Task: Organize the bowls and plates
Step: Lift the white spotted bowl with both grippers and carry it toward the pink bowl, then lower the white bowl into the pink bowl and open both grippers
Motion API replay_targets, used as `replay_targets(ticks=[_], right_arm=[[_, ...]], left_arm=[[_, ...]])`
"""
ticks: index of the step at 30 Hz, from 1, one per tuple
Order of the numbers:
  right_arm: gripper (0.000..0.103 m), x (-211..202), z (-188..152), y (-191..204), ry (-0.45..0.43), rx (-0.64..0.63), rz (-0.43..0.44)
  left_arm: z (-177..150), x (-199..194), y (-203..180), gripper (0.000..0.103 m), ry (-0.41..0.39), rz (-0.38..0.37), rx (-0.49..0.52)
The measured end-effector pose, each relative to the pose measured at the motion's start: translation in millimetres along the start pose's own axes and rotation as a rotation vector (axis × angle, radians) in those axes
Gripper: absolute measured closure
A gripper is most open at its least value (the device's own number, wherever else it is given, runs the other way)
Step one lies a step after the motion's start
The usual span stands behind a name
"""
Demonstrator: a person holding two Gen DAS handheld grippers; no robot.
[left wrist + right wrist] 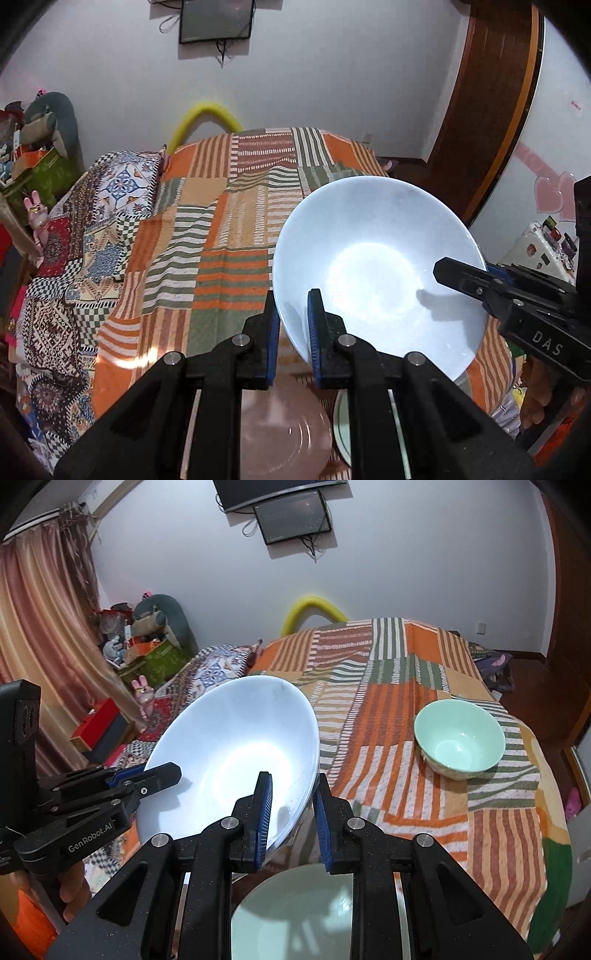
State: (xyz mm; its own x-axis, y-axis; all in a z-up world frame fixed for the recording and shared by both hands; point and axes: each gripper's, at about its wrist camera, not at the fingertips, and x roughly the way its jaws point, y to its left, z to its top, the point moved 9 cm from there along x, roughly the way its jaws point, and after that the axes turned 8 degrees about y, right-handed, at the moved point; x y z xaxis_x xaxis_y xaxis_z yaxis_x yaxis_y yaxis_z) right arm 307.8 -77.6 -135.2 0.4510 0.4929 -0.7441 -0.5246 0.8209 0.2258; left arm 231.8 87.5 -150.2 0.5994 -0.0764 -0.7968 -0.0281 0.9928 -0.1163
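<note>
A large white bowl (376, 266) hangs tilted above the bed, held by its rim from two sides. My left gripper (294, 332) is shut on the near left rim, one blue pad inside the bowl and one outside. My right gripper (291, 812) is shut on the opposite rim of the same bowl (229, 749). Each gripper shows in the other's view, the right gripper (461, 277) coming from the right and the left gripper (159, 775) from the left. Below lie a pink plate (280, 435) and a pale green plate (295, 915). A mint green bowl (458, 738) stands upright on the blanket.
A striped orange and green patchwork blanket (388, 709) covers the bed. Beside it lies a checked quilt (92, 229). Boxes and soft toys (147, 638) are piled at the far left by a curtain. A wooden door frame (491, 110) stands at the right.
</note>
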Motion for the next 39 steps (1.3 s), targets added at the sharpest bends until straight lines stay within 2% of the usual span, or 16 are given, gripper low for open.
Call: replay_targets(ticks=[9, 16, 28, 39], right_arm=[[0.082, -17, -17, 32, -0.025, -0.04, 0.046], [0.081, -16, -30, 59, -0.02, -0.075, 0.087], [0.081, 7, -54, 96, 0.042, -0.112, 0.139], [0.081, 35, -81, 103, 0.127, -0.096, 0.142]], left_arm=[[-31, -43, 13, 0.089, -0.053, 0.026, -0.012], [-53, -59, 33, 0.089, -0.063, 0.049, -0.036], [-89, -59, 76, 0.089, -0.037, 0.078, -0.107], [-115, -32, 93, 0.089, 0.008, 0.085, -0.148]])
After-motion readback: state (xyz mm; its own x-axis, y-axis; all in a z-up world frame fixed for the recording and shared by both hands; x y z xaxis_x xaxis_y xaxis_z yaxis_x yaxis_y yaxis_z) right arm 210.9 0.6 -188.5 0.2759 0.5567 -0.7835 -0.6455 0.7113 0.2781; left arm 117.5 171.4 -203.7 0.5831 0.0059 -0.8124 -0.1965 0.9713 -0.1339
